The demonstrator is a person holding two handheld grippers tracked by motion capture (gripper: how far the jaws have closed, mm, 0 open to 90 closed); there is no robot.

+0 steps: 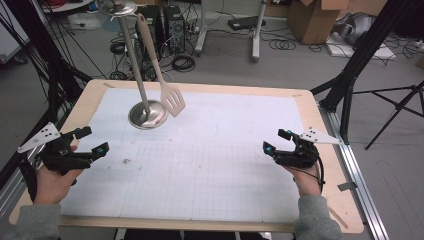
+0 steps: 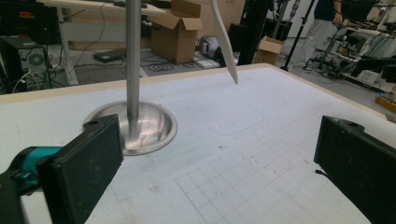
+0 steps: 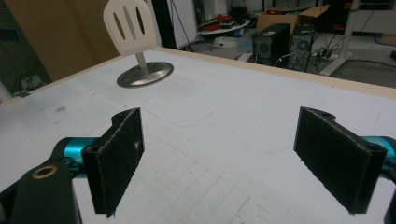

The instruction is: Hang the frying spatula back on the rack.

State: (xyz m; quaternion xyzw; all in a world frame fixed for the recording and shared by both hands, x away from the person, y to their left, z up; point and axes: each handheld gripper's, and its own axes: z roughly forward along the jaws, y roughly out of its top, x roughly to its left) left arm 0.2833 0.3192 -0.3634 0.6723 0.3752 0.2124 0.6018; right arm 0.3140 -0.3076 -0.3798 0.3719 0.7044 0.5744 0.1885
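One spatula (image 1: 172, 99) hanging on one stand (image 1: 147, 114); two claws (image 1: 92, 141) (image 1: 277, 140) gaping, empty.

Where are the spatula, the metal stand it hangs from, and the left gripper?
spatula (image 1: 172, 99), high view, on its slotted blade.
metal stand (image 1: 148, 114), high view, on its round base.
left gripper (image 1: 94, 140), high view, midway between its open fingers.

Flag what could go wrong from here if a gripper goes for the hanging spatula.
The spatula hangs free from the stand's top, blade just above the table; a sideways touch would likely set it swinging. The stand is a thin pole on a round base, so a hard pull could tip it. Both the left gripper and right gripper start open and far off.
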